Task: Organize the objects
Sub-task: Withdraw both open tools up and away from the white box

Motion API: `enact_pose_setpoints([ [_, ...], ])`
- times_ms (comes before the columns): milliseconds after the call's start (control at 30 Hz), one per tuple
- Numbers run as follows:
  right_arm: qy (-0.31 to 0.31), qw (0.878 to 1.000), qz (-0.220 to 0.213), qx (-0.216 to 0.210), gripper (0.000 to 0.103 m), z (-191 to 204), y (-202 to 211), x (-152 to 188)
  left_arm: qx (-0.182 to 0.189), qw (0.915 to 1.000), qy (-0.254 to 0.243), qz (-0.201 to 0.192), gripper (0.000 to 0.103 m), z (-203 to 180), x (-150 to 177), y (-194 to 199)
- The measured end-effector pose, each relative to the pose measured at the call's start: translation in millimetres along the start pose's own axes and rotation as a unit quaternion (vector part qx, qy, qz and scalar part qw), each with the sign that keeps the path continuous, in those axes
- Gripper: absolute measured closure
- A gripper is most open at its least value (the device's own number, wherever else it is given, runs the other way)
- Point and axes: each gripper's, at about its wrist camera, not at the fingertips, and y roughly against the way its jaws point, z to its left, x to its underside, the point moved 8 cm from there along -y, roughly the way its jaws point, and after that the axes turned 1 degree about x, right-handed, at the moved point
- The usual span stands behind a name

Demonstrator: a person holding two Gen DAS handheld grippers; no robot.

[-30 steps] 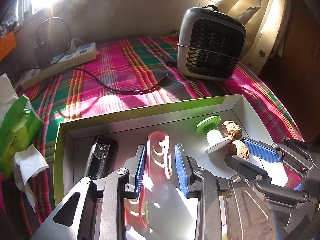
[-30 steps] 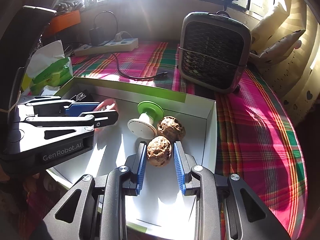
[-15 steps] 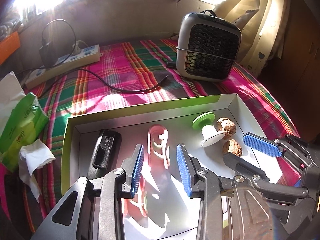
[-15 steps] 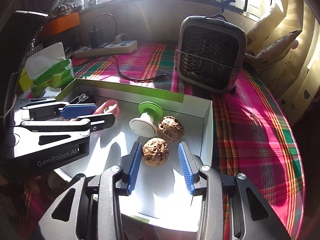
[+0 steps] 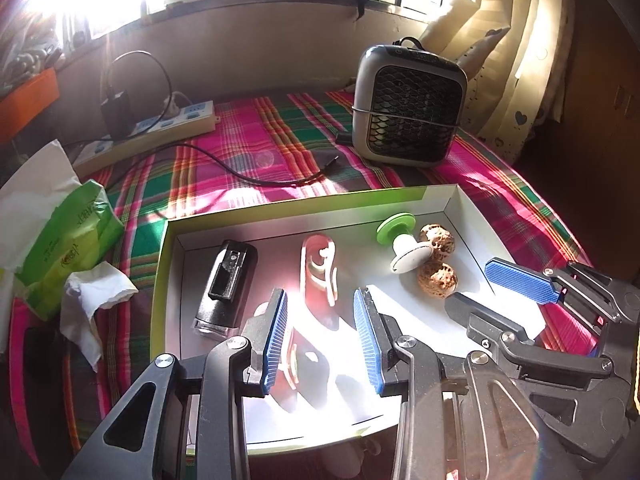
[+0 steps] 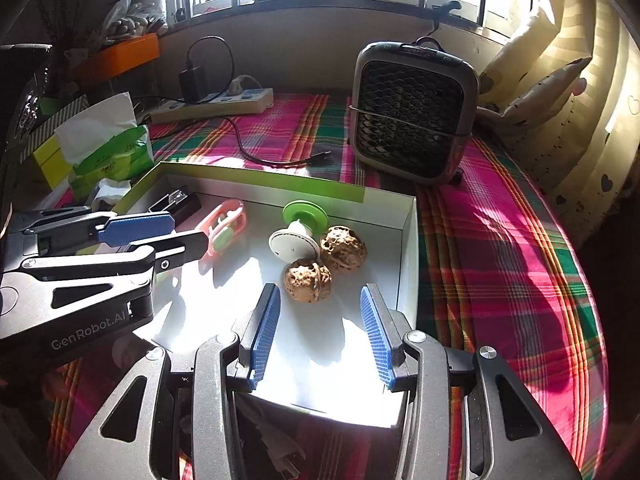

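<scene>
A shallow white box with a green rim (image 5: 320, 203) (image 6: 256, 178) sits on the plaid cloth. Inside lie a black rectangular device (image 5: 226, 280) (image 6: 176, 200), a pink clip (image 5: 320, 268) (image 6: 226, 224), a green-and-white spool (image 5: 402, 242) (image 6: 298, 228) and two walnuts (image 5: 437, 278) (image 6: 308, 280), the second (image 5: 437, 240) (image 6: 343, 249) behind the first. My left gripper (image 5: 320, 336) (image 6: 160, 232) is open and empty above the near end of the clip. My right gripper (image 6: 318, 332) (image 5: 492, 288) is open and empty, just short of the near walnut.
A grey fan heater (image 5: 408, 108) (image 6: 412, 116) stands behind the box. A power strip (image 5: 152, 136) (image 6: 216, 104) and black cable (image 5: 260, 172) lie at the back left. A green tissue pack (image 5: 64, 236) (image 6: 108, 152) with crumpled tissue (image 5: 96, 300) sits left of the box.
Both grippers have opened wider and drawn back from the box. The right one let go of the near walnut; the left one backed off the pink clip.
</scene>
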Motion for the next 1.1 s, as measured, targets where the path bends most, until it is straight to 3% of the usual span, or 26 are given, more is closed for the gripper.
enact_pose_setpoints([
  [1100, -0.034, 0.999, -0.039, 0.002, 0.059, 6.4, 57.3, 29.7, -0.018, 0.9992, -0.001, -0.036, 0.071, 2.0, 50.2, 59.3],
])
